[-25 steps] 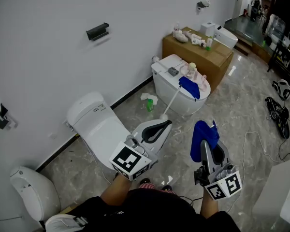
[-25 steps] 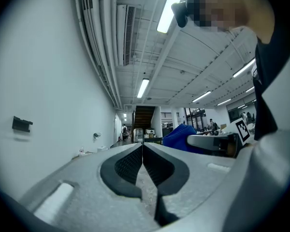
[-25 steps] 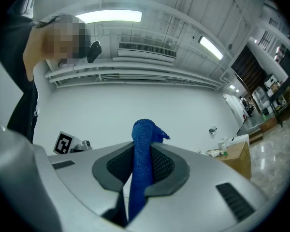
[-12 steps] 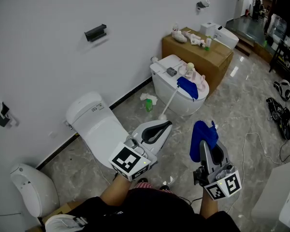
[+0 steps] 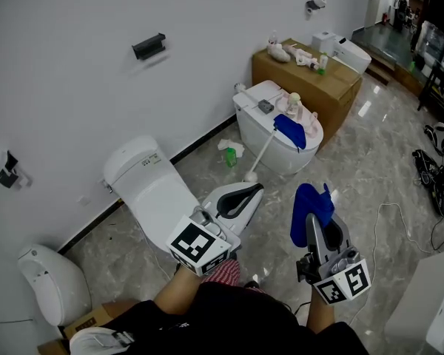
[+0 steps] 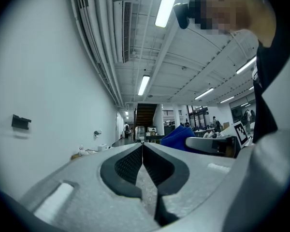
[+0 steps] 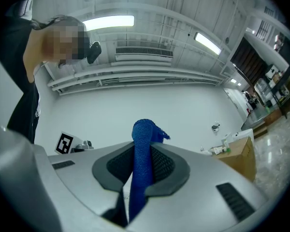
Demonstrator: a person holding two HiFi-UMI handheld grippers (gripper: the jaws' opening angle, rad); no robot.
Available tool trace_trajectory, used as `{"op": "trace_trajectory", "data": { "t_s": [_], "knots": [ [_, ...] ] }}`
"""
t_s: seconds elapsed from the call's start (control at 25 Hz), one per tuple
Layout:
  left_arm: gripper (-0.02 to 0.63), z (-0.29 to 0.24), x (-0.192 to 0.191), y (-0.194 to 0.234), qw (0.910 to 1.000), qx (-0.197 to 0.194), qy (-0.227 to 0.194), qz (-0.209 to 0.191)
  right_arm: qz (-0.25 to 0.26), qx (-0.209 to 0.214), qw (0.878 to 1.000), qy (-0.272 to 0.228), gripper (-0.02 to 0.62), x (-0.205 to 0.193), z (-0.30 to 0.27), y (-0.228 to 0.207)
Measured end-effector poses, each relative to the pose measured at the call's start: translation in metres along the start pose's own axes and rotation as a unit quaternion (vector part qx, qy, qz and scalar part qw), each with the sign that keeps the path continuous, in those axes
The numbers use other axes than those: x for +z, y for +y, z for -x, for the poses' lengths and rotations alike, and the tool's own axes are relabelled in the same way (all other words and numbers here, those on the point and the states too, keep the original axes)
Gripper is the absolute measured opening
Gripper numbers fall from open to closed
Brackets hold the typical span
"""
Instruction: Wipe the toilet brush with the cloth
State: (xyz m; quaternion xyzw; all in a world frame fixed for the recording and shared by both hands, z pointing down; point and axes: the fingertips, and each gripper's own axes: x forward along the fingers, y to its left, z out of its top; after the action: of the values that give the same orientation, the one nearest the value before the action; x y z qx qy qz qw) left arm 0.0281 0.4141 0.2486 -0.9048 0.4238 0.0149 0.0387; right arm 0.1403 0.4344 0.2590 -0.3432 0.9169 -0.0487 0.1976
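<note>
We are holding our left tongs pressed together, empty, while our right tongs are clamping the blue cloth.

toilet brush detail too small

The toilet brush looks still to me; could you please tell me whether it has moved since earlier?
No. The toilet brush still leans against the far toilet, head down.
</note>
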Motion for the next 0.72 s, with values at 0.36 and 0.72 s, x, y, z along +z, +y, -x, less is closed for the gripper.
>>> {"op": "trace_trajectory", "data": {
  "t_s": [0.36, 0.72],
  "knots": [
    [0.008, -0.036, -0.015, 0.010, 0.9990, -0.040, 0.000, 0.018, 0.004, -0.028, 1.000, 0.001, 0.063, 0.001, -0.007, -0.024],
    [0.008, -0.063, -0.015, 0.044, 0.9976, -0.066, -0.003, 0.020, 0.002, -0.051, 0.999, -0.002, 0.062, -0.006, -0.043, -0.047]
  ]
}}
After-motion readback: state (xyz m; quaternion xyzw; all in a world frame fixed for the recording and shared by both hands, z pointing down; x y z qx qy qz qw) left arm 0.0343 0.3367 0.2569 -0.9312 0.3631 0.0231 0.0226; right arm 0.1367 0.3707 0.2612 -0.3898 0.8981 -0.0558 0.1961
